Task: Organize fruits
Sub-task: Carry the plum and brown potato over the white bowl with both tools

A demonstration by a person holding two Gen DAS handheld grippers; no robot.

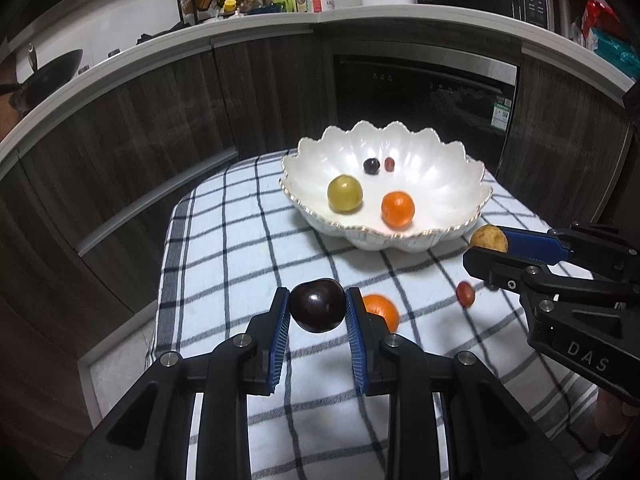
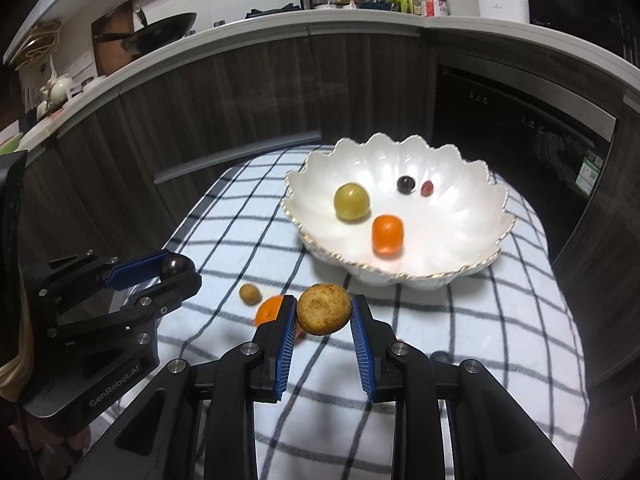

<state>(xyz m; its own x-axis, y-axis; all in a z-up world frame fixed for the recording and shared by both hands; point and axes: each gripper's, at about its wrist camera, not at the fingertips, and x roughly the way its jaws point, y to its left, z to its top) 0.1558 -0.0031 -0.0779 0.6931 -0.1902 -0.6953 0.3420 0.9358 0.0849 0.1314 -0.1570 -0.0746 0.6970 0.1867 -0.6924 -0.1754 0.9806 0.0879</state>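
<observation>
My left gripper (image 1: 318, 306) is shut on a dark purple plum (image 1: 318, 310), held above the checked cloth. My right gripper (image 2: 324, 312) is shut on a brown speckled round fruit (image 2: 324, 309); the left wrist view shows that gripper (image 1: 486, 246) at the right with the same fruit (image 1: 489, 238). A white scalloped bowl (image 1: 448, 184) stands further back and holds a yellow-green fruit (image 1: 345, 193), an orange (image 1: 397, 209) and two small dark fruits. On the cloth lie an orange (image 1: 382, 310), a small red fruit (image 1: 465, 294) and a small tan fruit (image 2: 249, 294).
The checked cloth (image 1: 240, 248) covers a small table whose edges drop off on the left and at the back. Dark kitchen cabinets (image 1: 160, 128) and a built-in appliance (image 1: 424, 96) stand behind it, under a white counter crowded with bottles and a rack.
</observation>
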